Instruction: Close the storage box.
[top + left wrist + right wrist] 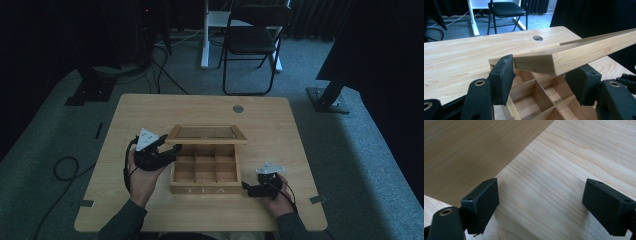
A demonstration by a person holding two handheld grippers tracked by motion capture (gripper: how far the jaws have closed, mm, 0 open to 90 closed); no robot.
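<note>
A wooden tea box (205, 189) marked TEA stands mid-table, its empty compartments (534, 95) showing. Its glass-paned lid (207, 133) is raised at a tilt above the box. My left gripper (172, 150) is at the lid's left front corner. In the left gripper view the lid (574, 52) corner lies between the jaws of my left gripper (542, 82), which stand wider than the lid's edge, with only the left jaw touching it. My right gripper (246, 187) rests open beside the box's right front corner. In the right gripper view my right gripper (540, 202) faces the box wall (469, 152).
The light wood table (150, 107) has a round cable hole (238, 108) near its far edge. A black folding chair (252, 40) and a white table leg stand on the carpet beyond. Cables trail on the floor at the left.
</note>
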